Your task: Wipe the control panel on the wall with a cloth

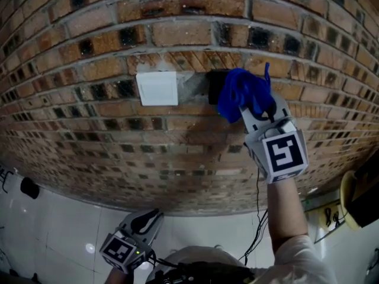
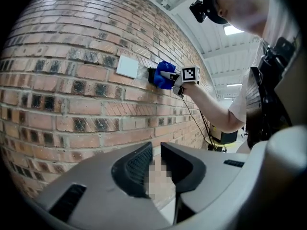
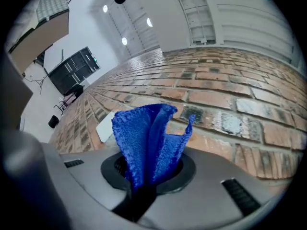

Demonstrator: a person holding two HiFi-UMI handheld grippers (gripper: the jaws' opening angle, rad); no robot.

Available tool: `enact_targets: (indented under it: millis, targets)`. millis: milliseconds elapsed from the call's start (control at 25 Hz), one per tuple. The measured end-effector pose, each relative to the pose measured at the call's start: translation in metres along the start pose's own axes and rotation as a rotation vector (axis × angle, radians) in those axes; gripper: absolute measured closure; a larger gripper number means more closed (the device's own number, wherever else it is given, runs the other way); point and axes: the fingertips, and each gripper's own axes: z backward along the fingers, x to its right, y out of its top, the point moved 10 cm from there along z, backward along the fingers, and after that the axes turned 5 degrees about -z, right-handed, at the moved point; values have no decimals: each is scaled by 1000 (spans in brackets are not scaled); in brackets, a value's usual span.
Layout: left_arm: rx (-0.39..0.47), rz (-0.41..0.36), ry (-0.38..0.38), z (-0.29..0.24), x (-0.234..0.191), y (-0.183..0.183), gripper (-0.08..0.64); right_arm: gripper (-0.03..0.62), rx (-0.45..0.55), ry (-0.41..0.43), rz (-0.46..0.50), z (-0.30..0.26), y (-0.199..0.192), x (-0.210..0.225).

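Panel (image 1: 212,86) sits on the brick wall (image 1: 177,34), a dark box just right of a white plate (image 1: 157,88), and it is the piece to be wiped. The cloth (image 1: 241,96), blue and bunched, covers the panel's right side and seems to touch it. From the left gripper view it reads as lying against the wall there.

The right gripper (image 1: 251,108) is clamped on the cloth. Its own view shows the jaws closed on the lower folds, with the rest standing up ahead of the tips as a loose fan. That hold looks deliberate: the fabric leads, so soft cloth meets the panel rather than hard jaw tips. The gripper is raised on an outstretched arm and points at the wall, which lets a push carry straight into the surface.

The left gripper (image 1: 148,220) hangs low and well apart from the panel, close to the person's body. Its jaws stand a little apart with nothing between them. It has no part in the wiping and is likely kept down there to stay out of the way.

My judgement is that wiping is under way or just starting at the panel's right side. The left part remains uncovered, so strokes toward the white plate would be needed to finish.
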Motion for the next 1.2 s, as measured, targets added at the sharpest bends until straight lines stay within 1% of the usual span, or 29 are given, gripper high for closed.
enact_targets:
  millis: [200,320,440,560,640,760,840,920,1040,1200]
  targets:
    - [6,-16,-41,-16,8,5,509,503,-33,-83,50,28,-18,44]
    - [7,-18,-60,-23,14,6,509,503,-70,-131,43,38,-32,63]
    - [6,-17,-65,-24,17,6,509,503,-70,-122,13,40,-39,71]
    - [5,-11,-51,-21,17,6,509,503,-48,-114,15,42,-30,66]
    - [3,-6,-41,-18,16,4,509,503,-8,-88,21,43,-15,51]
    - [2,-2,-26,-13,15,2,509,503,42,32,32,31,6,14]
    - [8,-8,-17,-8,15,2,509,503,39,105,37,14,10,-12]
    - [12,-9,-2,-3,15,2,509,503,32,147,31,-3,10,-31]
    - [13,-2,30,7,13,0,509,503,38,157,13,-23,8,-42]
    - [0,13,65,17,10,-4,509,503,44,120,-2,-24,5,-32]
